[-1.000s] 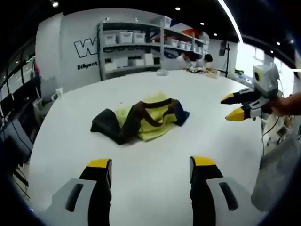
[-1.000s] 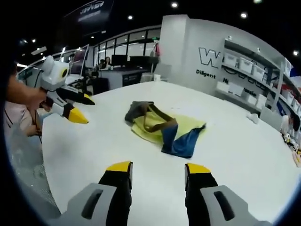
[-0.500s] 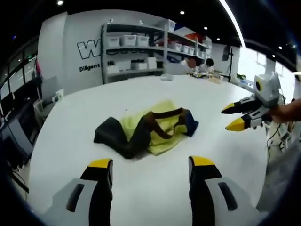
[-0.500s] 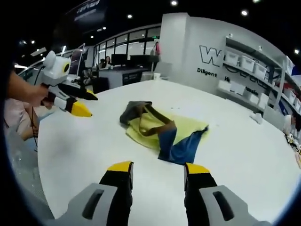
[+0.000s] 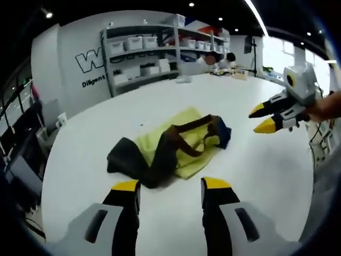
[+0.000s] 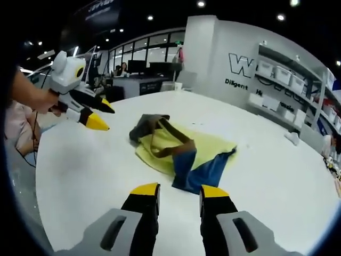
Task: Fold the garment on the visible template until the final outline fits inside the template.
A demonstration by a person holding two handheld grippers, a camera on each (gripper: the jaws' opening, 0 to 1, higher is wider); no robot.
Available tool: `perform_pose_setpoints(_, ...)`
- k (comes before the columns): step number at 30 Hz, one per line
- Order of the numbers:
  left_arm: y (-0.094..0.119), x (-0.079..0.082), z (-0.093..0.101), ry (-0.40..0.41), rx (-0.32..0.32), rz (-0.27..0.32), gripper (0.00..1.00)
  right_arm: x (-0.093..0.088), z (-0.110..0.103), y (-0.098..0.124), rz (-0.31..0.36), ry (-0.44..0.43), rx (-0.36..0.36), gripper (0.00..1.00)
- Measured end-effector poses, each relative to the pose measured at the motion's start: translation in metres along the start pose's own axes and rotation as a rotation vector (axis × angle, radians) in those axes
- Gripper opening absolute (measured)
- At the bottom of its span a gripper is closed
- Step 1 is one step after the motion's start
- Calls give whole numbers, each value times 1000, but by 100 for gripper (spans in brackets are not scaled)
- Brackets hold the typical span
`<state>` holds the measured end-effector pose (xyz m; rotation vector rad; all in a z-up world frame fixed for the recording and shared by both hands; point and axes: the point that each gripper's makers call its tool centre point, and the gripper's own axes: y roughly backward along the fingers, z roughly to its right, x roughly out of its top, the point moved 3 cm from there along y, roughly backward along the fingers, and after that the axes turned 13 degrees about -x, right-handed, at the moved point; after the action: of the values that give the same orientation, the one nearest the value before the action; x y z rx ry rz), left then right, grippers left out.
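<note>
"W", "Diligent" on wall (image 6: 242,66)

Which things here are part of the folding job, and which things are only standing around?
For the job:
garment, crumpled on the white table
left gripper, jaws apart
right gripper, jaws apart

Standing around:
shelves with bins
small white object near the table edge

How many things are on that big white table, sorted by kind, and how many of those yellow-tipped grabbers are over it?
Garments: 1, a crumpled yellow, blue, dark and brown garment on the table
Grabbers: 2, the left gripper and the right gripper, both with fingers apart, holding nothing
Total: 3
</note>
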<state>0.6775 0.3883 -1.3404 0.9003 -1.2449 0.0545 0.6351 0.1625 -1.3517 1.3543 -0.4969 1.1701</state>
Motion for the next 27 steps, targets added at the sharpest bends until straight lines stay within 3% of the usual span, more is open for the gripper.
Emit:
perform_pose_setpoints(12,-27,4,-21,-8,-12,-49,34,-4,2,-27,-26,-1,7,14)
perform_pose_setpoints(13,-29,5,-22,40,-7,-41,33,-4,1,-30,-24,8,13,14)
perform_pose_setpoints(17,-39,9,-21,-47,-27,-74,32,-4,-1,-40,-32,21,19,14)
perform_pose_setpoints(27,-71,2,-27,-49,-50,-142,27,-14,-7,-66,-83,88,23,10)
